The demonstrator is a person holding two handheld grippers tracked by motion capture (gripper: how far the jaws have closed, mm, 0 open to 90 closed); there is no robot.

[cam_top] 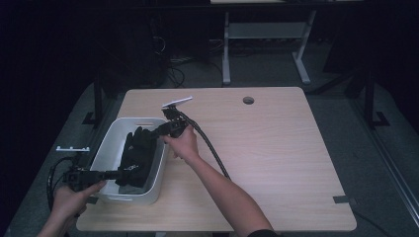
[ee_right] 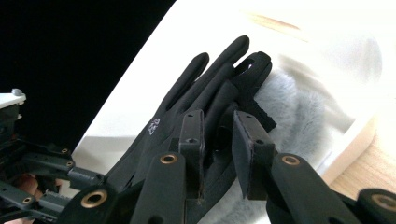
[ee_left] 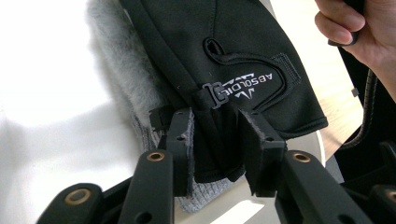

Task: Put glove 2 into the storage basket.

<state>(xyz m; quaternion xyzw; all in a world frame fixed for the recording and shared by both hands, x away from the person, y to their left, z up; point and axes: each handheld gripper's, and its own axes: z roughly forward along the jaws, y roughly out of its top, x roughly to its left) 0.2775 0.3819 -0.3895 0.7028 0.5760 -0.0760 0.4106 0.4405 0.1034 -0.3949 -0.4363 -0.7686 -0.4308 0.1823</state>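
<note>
A black glove (cam_top: pixel 136 155) lies in the white tub (cam_top: pixel 112 137) on the desk (cam_top: pixel 276 158). The left hand-held gripper (ee_left: pixel 215 140) has its jaws loose around the glove's cuff, not pressing. The right hand-held gripper (ee_right: pixel 218 144) is loose around its fingers too.

The high view is dim: only the pale wooden table (cam_top: pixel 267 148) catches soft overhead light, while the floor and room behind sink into near black. Shadows under the forearms are faint. In both gripper views the white bin (ee_left: pixel 51 93) is blown out to featureless glare, and the black glove (ee_left: pixel 243 51) stays sharp enough to read its logo. The nearest jaw parts are slightly soft, the far edges blurred
</note>
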